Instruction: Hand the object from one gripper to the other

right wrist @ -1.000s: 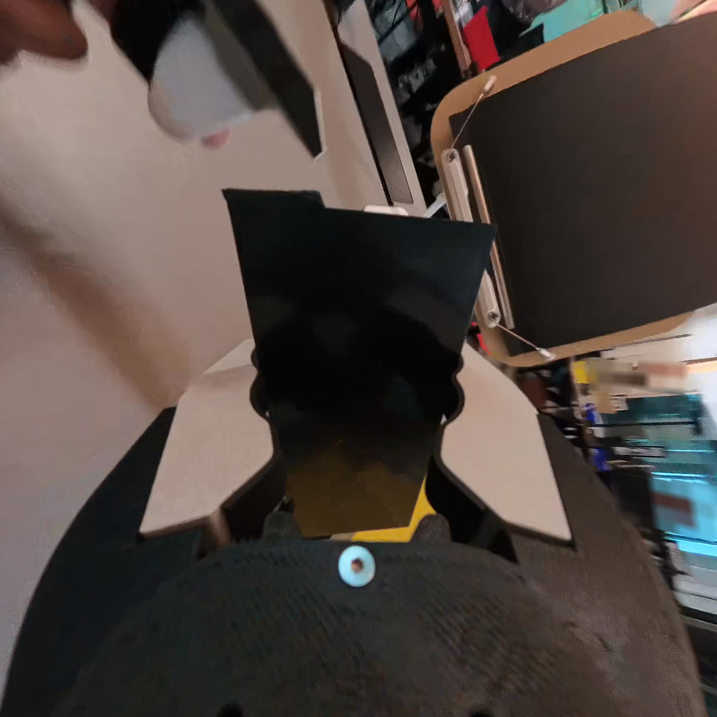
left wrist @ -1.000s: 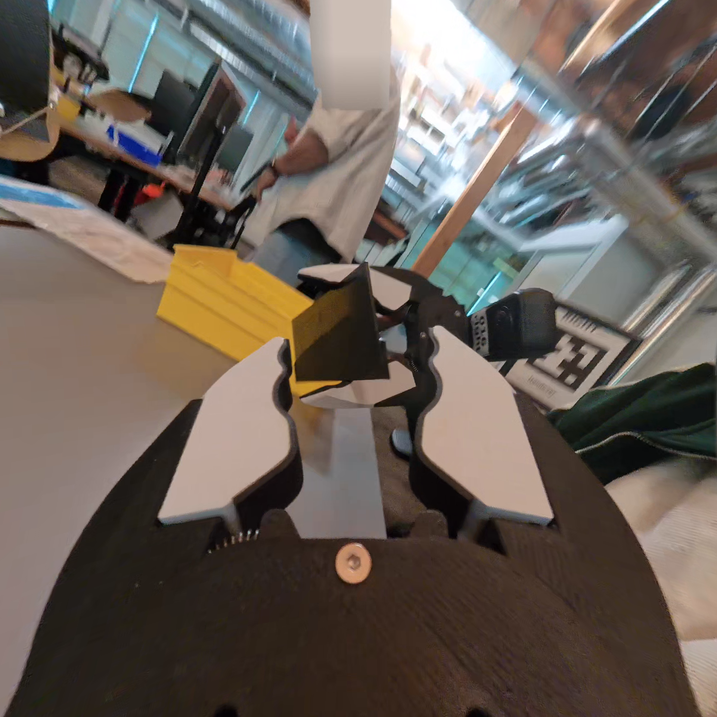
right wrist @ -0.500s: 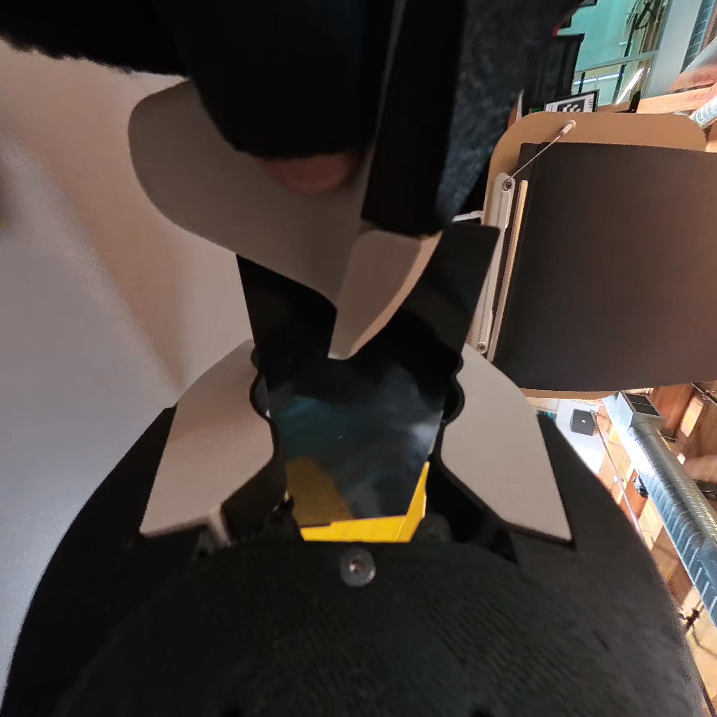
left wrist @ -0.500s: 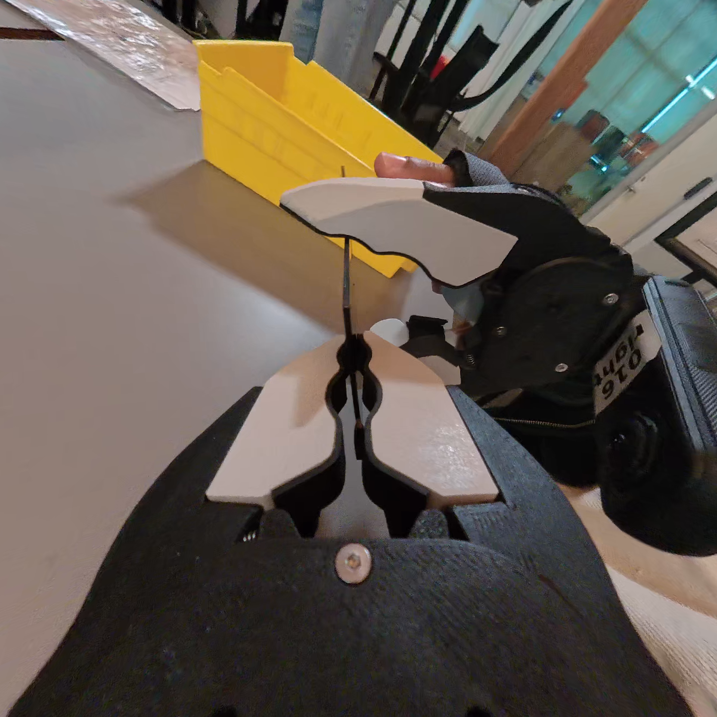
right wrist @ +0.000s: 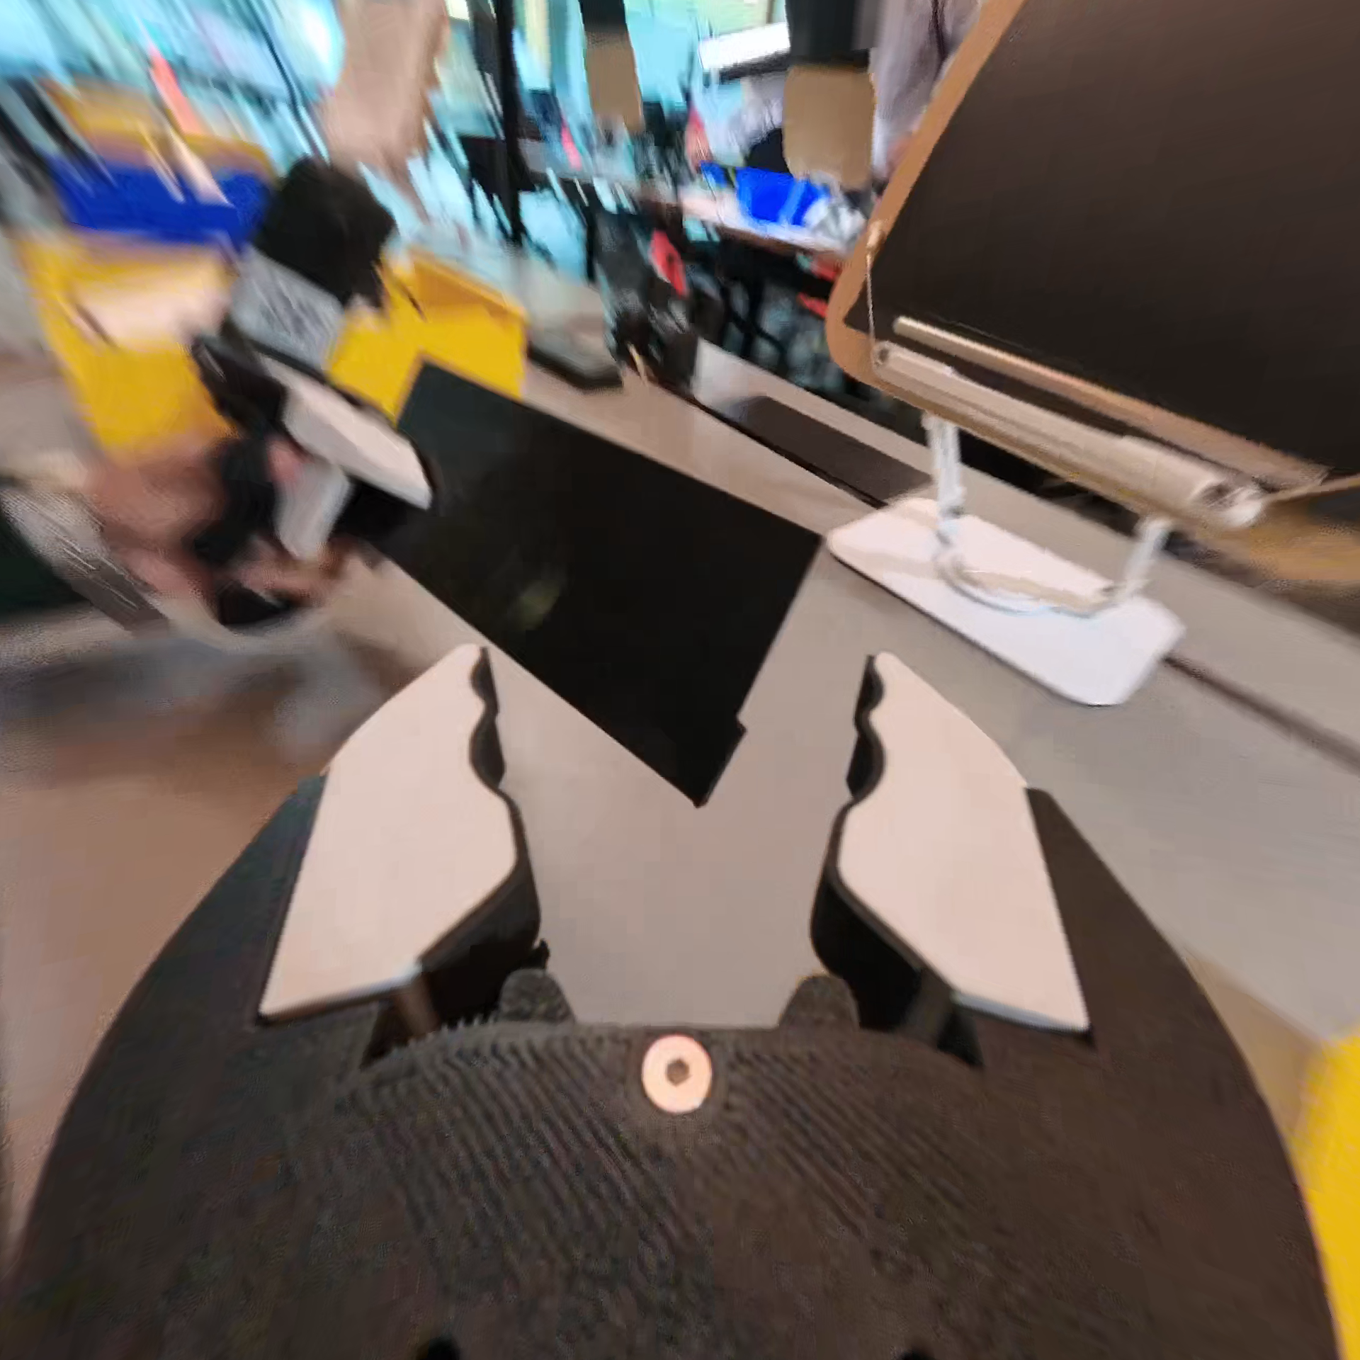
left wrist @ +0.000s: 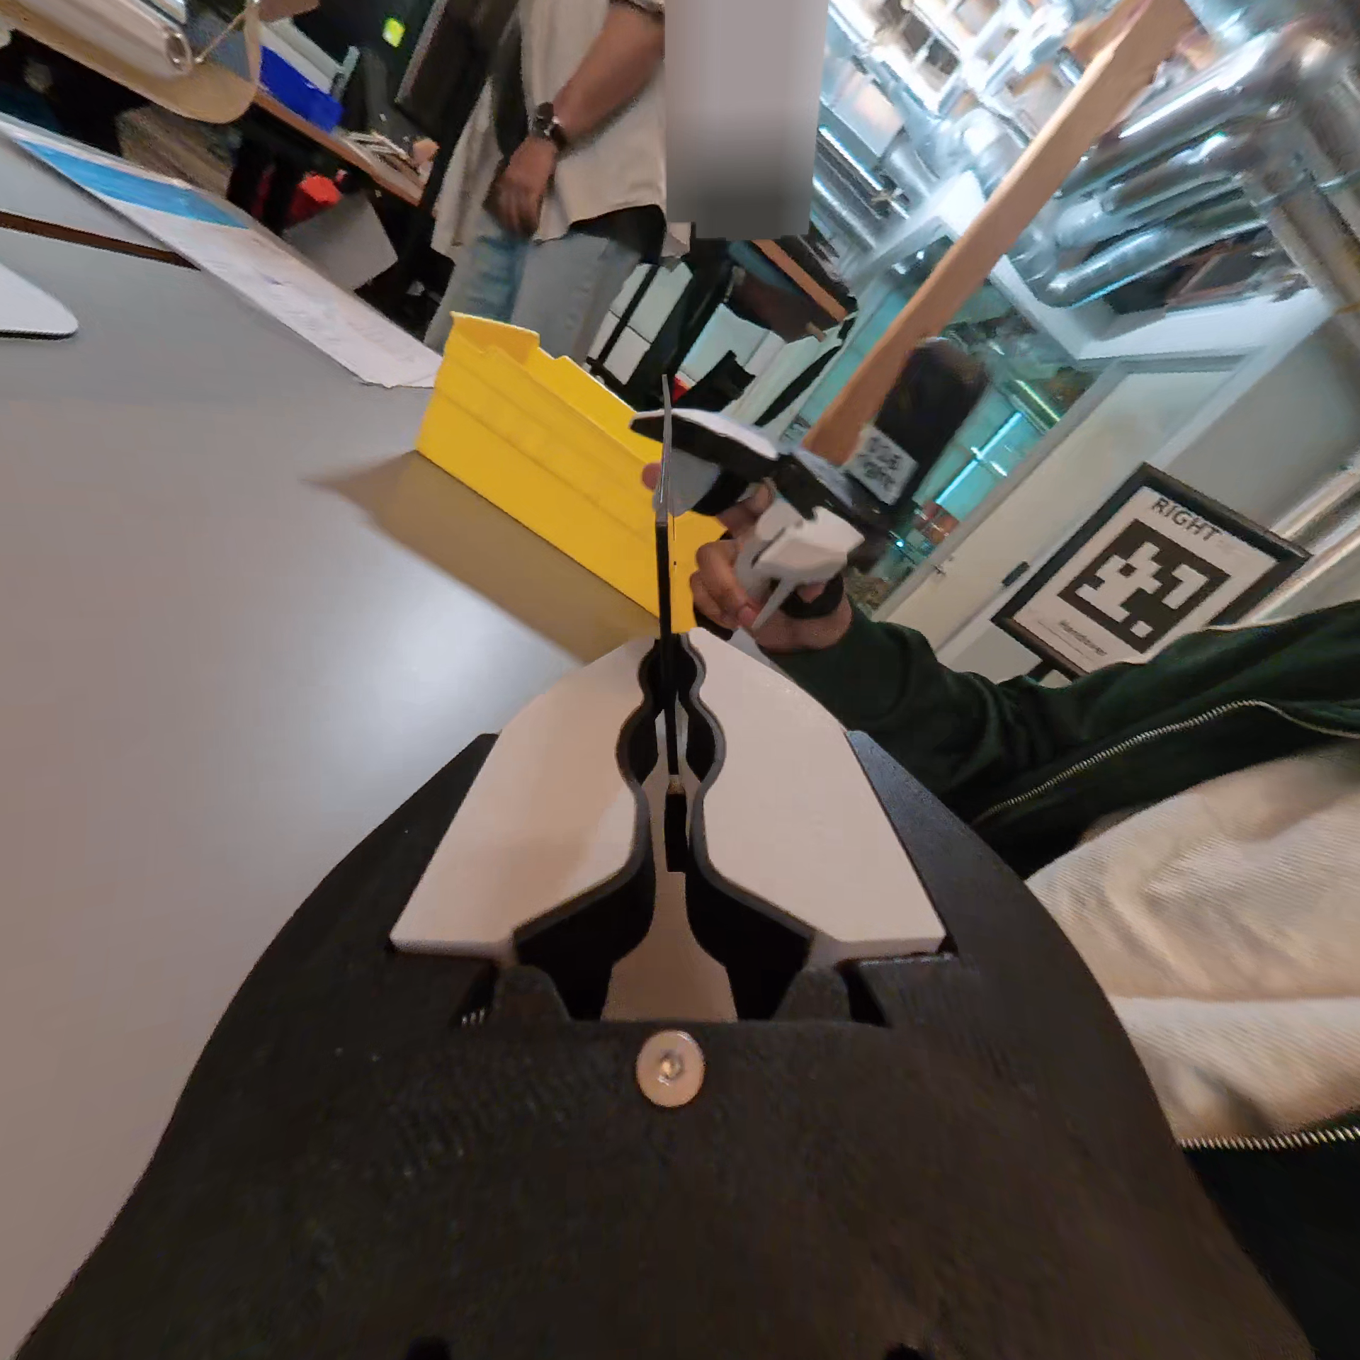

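- The grey table (left wrist: 221,589) spreads under and ahead of both your tools; in the left wrist view it fills the space to the left of your left gripper.
- A yellow bin (left wrist: 544,471) sits on the table ahead of your left gripper, behind the plate's edge as that camera sees it.
- A white stand (right wrist: 1008,611) rests on the table ahead and to the right of your right gripper, with a dark board in a tan frame (right wrist: 1141,243) above it.
- Your left gripper (left wrist: 670,662) is closed down to a thin slit, its fingertips pinching the near end of the black plate (left wrist: 664,559); from this camera the plate is edge-on, a thin upright line rising straight out from between the tips.
- Your right gripper (right wrist: 677,662) is spread wide and has nothing between its fingers. The same black plate (right wrist: 603,559) hangs just ahead of it, broad face showing, its near corner dipping into the gap between the two tips without touching either.
- At the plate's far left end in the right wrist view, your left gripper (right wrist: 346,449) shows blurred.
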Motion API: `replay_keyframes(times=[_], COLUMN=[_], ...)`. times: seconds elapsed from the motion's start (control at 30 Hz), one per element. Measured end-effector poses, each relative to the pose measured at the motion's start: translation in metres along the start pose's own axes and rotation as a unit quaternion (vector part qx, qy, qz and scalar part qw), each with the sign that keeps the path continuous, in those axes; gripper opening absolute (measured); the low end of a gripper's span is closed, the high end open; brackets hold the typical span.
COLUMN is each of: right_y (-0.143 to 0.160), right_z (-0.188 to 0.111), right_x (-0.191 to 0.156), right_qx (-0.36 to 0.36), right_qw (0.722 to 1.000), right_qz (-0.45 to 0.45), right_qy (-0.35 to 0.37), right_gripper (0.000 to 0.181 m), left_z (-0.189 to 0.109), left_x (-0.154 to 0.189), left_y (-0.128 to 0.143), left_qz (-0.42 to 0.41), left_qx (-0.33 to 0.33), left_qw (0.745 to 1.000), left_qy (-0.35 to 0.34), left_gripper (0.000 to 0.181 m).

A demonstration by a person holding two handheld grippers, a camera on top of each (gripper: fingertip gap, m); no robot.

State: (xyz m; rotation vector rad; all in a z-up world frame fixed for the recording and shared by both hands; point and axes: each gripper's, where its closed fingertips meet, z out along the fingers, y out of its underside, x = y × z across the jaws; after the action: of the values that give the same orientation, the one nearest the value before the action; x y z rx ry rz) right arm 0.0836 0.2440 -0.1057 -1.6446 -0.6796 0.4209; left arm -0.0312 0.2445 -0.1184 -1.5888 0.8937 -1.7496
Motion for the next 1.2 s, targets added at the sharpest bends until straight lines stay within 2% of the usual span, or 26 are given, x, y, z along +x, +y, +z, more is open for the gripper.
replay_keyframes(times=[0.07, 0.13, 0.17, 0.3, 0.33, 0.4, 0.47, 0.73, 0.77, 0.83, 0.9, 0.97, 1.07, 1.13, 1.2], right_y=[-0.007, -0.009, -0.007, 0.015, 0.017, 0.014, 0.007, 0.005, 0.003, 0.001, 0.004, 0.013, 0.021, 0.027, 0.034], right_z=[-0.006, -0.01, -0.011, -0.002, 0.0, -0.002, -0.004, -0.006, -0.007, -0.009, -0.009, -0.007, -0.005, -0.004, -0.003], right_x=[0.003, -0.001, -0.006, -0.025, -0.032, -0.048, -0.051, -0.05, -0.048, -0.042, -0.032, -0.024, -0.013, -0.01, -0.013], right_qx=[0.062, 0.086, 0.083, 0.031, 0.024, 0.021, 0.029, 0.02, 0.022, 0.032, 0.027, 0.011, -0.004, -0.02, -0.041], right_qw=[0.989, 0.969, 0.959, 0.935, 0.931, 0.917, 0.909, 0.911, 0.91, 0.91, 0.913, 0.917, 0.917, 0.918, 0.919], right_qz=[0.119, 0.196, 0.221, 0.269, 0.271, 0.274, 0.283, 0.281, 0.284, 0.293, 0.303, 0.312, 0.333, 0.337, 0.331], right_qy=[-0.055, -0.124, -0.159, -0.228, -0.244, -0.289, -0.304, -0.3, -0.301, -0.293, -0.273, -0.25, -0.221, -0.208, -0.208], right_gripper=[0.084, 0.068, 0.062, 0.058, 0.047, 0.004, 0.002, 0.002, 0.002, 0.002, 0.002, 0.002, 0.002, 0.002, 0.002], left_z=[-0.002, 0.0, 0.001, 0.009, 0.011, 0.015, 0.014, 0.017, 0.017, 0.016, 0.01, 0.004, 0.005, 0.008, 0.014], left_x=[0.001, -0.002, 0.0, 0.012, 0.014, 0.013, 0.016, 0.01, 0.008, -0.004, -0.026, -0.038, -0.046, -0.053, -0.059], left_y=[0.004, 0.01, 0.011, 0.017, 0.02, 0.026, 0.023, 0.022, 0.022, 0.017, 0.012, 0.005, 0.01, 0.019, 0.026], left_qz=[0.006, 0.008, 0.006, 0.0, 0.002, 0.01, 0.005, 0.011, 0.012, 0.029, 0.068, 0.14, 0.256, 0.344, 0.424], left_qx=[-0.015, -0.031, -0.033, -0.044, -0.054, -0.069, -0.053, -0.037, -0.036, -0.018, -0.011, -0.012, -0.063, -0.12, -0.172], left_qw=[1.0, 0.999, 0.999, 0.997, 0.996, 0.996, 0.996, 0.998, 0.998, 0.999, 0.993, 0.974, 0.929, 0.879, 0.818], left_qy=[0.008, 0.007, 0.014, 0.06, 0.064, 0.054, 0.066, 0.05, 0.04, -0.005, -0.098, -0.175, -0.258, -0.307, -0.348], left_gripper=[0.003, 0.003, 0.003, 0.003, 0.003, 0.003, 0.003, 0.01, 0.018, 0.048, 0.067, 0.09, 0.114, 0.124, 0.136])
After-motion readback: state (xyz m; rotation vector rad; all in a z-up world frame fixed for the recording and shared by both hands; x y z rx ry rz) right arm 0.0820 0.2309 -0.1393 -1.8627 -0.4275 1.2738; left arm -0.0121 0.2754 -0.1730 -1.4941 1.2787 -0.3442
